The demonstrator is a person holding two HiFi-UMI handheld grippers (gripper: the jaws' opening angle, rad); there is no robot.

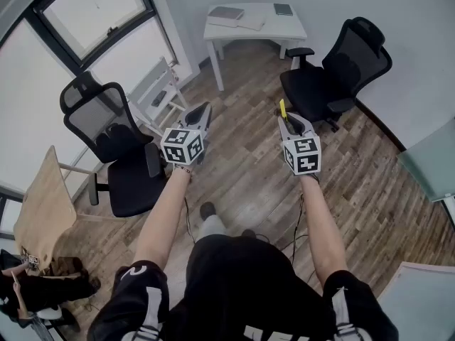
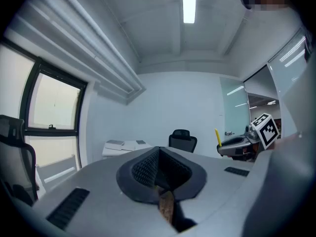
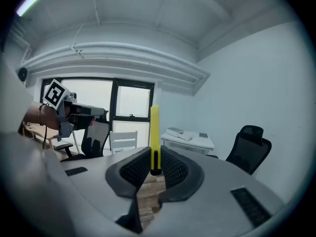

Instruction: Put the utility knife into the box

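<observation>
Utility knife [image 3: 154, 132]: slim yellow bar, straight-sided, smooth plastic. Pinched upright at its dark lower end between ribbed black pads [image 3: 137, 167] of right gripper [image 3: 154, 168], rising toward 12 o'clock; at 1 o'clock in the head view. Likely light, stiff, somewhat slippery; best gripped mid-body, clear of any blade. Left gripper [image 2: 159, 168]: jaws together, empty. No box visible. Wood-plank floor [image 1: 249, 169] beneath.

Yellow utility knife [image 3: 154, 132], brown wood-plank floor [image 1: 249, 169]
</observation>
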